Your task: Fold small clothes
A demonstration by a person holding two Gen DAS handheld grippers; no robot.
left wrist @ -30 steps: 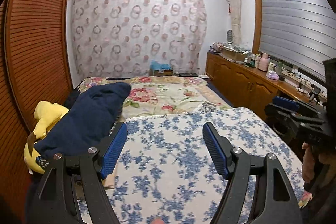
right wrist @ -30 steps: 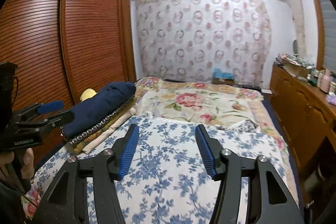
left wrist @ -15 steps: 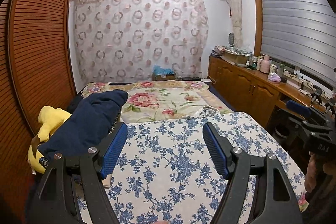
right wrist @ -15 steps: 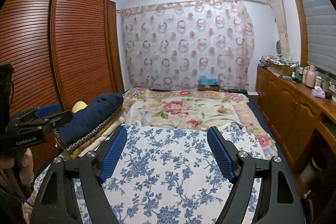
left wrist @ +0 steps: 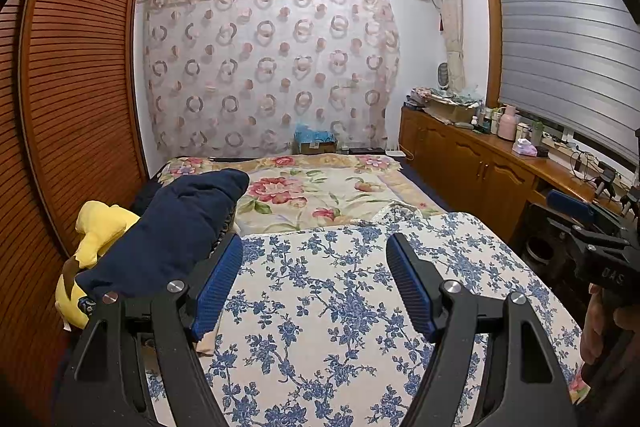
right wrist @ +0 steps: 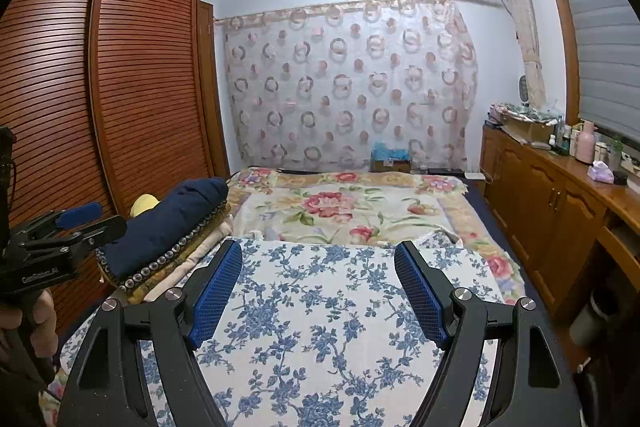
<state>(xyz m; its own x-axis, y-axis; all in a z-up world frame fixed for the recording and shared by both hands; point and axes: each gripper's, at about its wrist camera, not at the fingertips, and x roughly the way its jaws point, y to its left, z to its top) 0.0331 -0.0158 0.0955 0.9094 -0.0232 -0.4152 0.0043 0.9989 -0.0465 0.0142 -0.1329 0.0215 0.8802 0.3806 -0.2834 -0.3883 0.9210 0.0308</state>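
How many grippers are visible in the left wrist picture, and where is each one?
2. The left gripper fills the foreground, jaws open above the blue flowered cloth. The right gripper is at the right edge, held by a hand; its jaws are partly cut off.

Free room: blue-flowered cloth at frame centre, bare.
Obstacle: navy bundle at left; cabinet at right.

Matt floral cloth bedspread, glossy slatted wood wardrobe
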